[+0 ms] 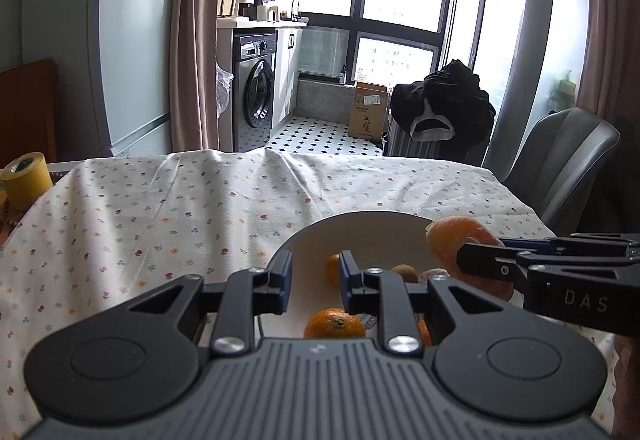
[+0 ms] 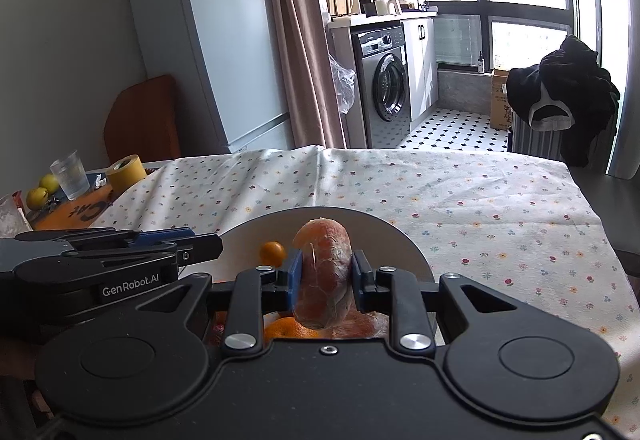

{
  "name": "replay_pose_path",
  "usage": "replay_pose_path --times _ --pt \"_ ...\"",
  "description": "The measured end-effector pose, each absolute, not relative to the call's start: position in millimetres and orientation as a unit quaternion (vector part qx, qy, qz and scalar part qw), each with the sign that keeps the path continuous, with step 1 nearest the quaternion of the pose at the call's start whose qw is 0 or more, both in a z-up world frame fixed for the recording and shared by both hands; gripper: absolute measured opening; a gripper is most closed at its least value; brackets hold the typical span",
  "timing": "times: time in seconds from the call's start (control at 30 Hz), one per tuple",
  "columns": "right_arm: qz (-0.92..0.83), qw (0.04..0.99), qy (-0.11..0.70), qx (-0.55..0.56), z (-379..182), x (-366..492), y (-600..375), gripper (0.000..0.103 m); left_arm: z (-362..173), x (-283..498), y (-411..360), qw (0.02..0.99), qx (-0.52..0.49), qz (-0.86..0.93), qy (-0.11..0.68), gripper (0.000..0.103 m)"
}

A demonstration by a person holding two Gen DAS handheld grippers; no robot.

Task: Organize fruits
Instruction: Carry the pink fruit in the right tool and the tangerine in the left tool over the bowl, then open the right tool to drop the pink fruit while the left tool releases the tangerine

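Observation:
A white plate (image 1: pixel 360 219) (image 2: pixel 388 238) lies on the flowered tablecloth and holds oranges (image 1: pixel 335 324) (image 2: pixel 272 252) and brown kiwis (image 1: pixel 405 272). My left gripper (image 1: pixel 316 280) hovers open over the plate's near left part, nothing between its fingers. My right gripper (image 2: pixel 326 276) is shut on a long orange piece that looks like a carrot (image 2: pixel 324 260) (image 1: pixel 456 240), held upright above the plate. From the left wrist view the right gripper (image 1: pixel 470 260) comes in from the right; from the right wrist view the left gripper (image 2: pixel 212 242) comes in from the left.
A yellow tape roll (image 1: pixel 26 179) (image 2: pixel 128 167), a glass (image 2: pixel 72 175) and two yellow-green fruits (image 2: pixel 38 196) sit at the table's left end. A grey chair (image 1: pixel 568 167) stands at the right. The tablecloth (image 1: pixel 200 207) stretches beyond the plate.

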State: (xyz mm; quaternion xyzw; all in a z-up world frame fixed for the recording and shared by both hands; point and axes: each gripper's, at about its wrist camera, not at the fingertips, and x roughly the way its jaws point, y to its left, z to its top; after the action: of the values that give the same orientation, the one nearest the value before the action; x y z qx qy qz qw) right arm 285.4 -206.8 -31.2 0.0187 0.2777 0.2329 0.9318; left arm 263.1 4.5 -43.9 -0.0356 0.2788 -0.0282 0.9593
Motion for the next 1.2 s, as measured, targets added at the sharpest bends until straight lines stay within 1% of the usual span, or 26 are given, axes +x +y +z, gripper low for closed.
replay_pose_path --times 0.3,0.4,0.43,0.47,0.53,0.7,0.77,0.83,0.9,1.03,1.2 --pt "0.262 0.926 0.268 0.034 -25.1 283.4 -187.3 0.025 -37.9 248.9 21.7 0.959 -0.041 -0.015 0.280 0.024" --pt "0.284 0.920 0.265 0.049 -23.6 283.8 -184.6 0.038 -34.9 242.0 28.0 0.959 -0.043 -0.008 0.279 0.025" --pt "0.283 0.921 0.263 0.048 -22.4 282.5 -183.9 0.041 -34.0 240.3 29.6 0.959 -0.044 -0.005 0.279 0.027" --pt "0.282 0.922 0.261 0.048 -21.5 281.6 -184.1 0.041 -32.9 238.2 31.5 0.959 -0.045 -0.001 0.279 0.029" --pt "0.281 0.922 0.262 0.053 -20.0 279.8 -186.7 0.041 -31.7 234.1 33.9 0.959 -0.047 0.004 0.278 0.038" --pt "0.273 0.922 0.269 0.054 -20.1 272.9 -193.2 0.041 -30.4 226.4 34.6 0.958 -0.051 0.011 0.282 0.053" --pt "0.270 0.922 0.271 0.055 -19.9 269.9 -196.2 0.043 -29.3 222.5 34.0 0.958 -0.051 0.012 0.281 0.057" --pt "0.266 0.924 0.270 0.057 -18.2 265.6 -199.8 0.045 -27.8 218.5 33.4 0.958 -0.051 0.016 0.280 0.066" --pt "0.265 0.925 0.268 0.058 -15.9 261.7 -203.1 0.046 -25.8 213.3 32.9 0.959 -0.050 0.020 0.277 0.071" --pt "0.263 0.926 0.263 0.063 -11.1 254.0 -209.5 0.051 -21.1 204.3 31.4 0.960 -0.048 0.026 0.274 0.078" --pt "0.265 0.927 0.257 0.062 -5.6 240.7 -215.1 0.057 -14.8 191.6 28.9 0.961 -0.047 0.028 0.271 0.083"
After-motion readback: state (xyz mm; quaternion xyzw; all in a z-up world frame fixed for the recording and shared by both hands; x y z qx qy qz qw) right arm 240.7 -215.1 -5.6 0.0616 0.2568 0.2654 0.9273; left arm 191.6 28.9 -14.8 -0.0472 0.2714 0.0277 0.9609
